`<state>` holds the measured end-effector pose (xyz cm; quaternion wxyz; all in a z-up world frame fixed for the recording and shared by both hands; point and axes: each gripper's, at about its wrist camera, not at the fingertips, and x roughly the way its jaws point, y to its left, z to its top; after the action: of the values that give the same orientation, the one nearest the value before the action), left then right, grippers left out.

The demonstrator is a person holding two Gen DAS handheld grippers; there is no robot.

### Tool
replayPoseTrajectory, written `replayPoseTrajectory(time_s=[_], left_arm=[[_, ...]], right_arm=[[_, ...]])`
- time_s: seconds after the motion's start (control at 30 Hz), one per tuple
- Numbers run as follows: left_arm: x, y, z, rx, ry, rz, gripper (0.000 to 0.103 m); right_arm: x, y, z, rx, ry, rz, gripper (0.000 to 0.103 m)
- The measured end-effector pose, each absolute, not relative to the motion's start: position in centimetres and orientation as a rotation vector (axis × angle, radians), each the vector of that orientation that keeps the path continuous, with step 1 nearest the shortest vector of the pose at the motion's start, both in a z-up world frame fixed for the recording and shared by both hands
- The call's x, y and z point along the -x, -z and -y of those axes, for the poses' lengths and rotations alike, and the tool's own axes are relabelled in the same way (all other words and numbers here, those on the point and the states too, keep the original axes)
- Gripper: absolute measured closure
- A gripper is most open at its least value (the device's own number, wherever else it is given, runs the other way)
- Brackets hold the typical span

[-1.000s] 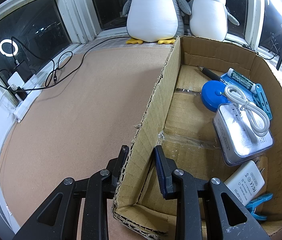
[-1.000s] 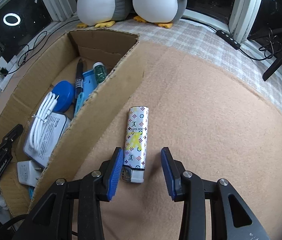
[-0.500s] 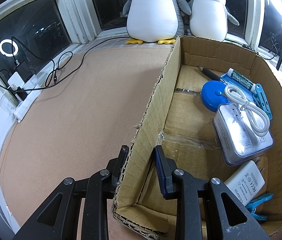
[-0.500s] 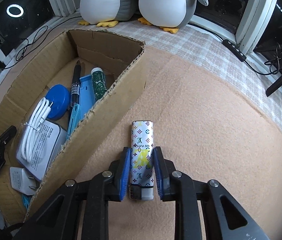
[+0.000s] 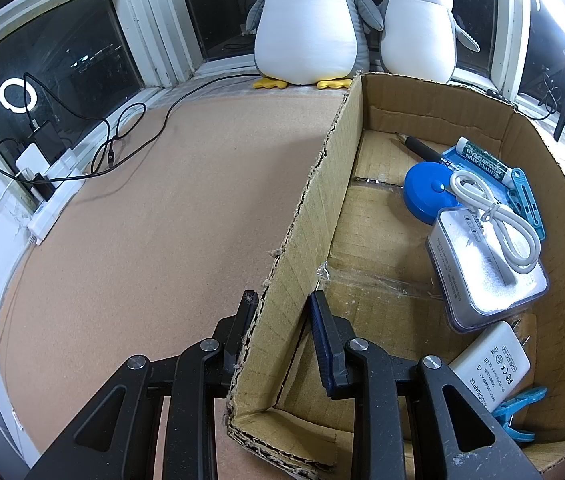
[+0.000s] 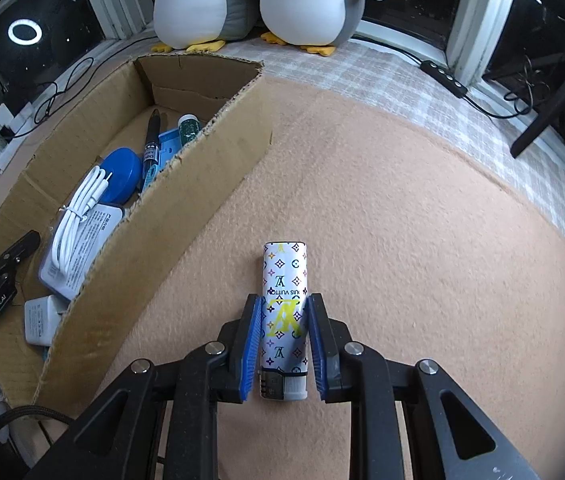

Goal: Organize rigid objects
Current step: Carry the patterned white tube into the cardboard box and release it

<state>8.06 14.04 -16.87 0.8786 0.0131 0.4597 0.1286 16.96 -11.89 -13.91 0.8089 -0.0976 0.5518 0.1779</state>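
A white lighter (image 6: 282, 268) with a coloured monogram print lies flat on the tan felt, just right of the cardboard box (image 6: 186, 208). My right gripper (image 6: 283, 297) is shut on it, the blue pads pressing both long sides near its metal end. My left gripper (image 5: 281, 294) is shut on the box's left wall (image 5: 322, 184) near the front corner, one finger outside and one inside. In the box lie a blue round case (image 5: 426, 196), a coiled white cable (image 5: 498, 224) on a clear case (image 5: 486, 280), a white adapter (image 5: 490, 372), a pen (image 5: 422, 150) and blue clips (image 5: 526, 204).
Two plush penguins (image 5: 310, 28) stand at the window behind the box. Black cables (image 5: 122, 140) and a white power strip (image 5: 54, 208) run along the left sill. A black stand (image 6: 542, 120) and a cable switch (image 6: 442, 76) sit at the back right. Open felt spreads right of the lighter.
My right gripper moved forward over the lighter and closed from wide open onto its sides. The left gripper kept its hold on the box wall without moving.
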Motion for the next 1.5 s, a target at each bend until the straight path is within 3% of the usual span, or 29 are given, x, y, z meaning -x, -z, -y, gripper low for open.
replayPoseTrajectory(time_s=[0.8, 1.1, 1.5], left_arm=[[-8.1, 16.9, -14.1, -0.029, -0.27, -0.958, 0.075], [-8.0, 16.8, -14.1, -0.031, -0.271, -0.955, 0.075], [-8.0, 16.8, -14.2, -0.032, -0.271, -0.955, 0.075]], right_arm=[[-15.2, 10.5, 13.4, 0.135, -0.39, -1.116, 0.082], [-14.9, 6.6, 9.4, 0.157, -0.486, -1.034, 0.082], [-14.7, 6.1, 3.8, 0.208, -0.564, -1.009, 0.082]])
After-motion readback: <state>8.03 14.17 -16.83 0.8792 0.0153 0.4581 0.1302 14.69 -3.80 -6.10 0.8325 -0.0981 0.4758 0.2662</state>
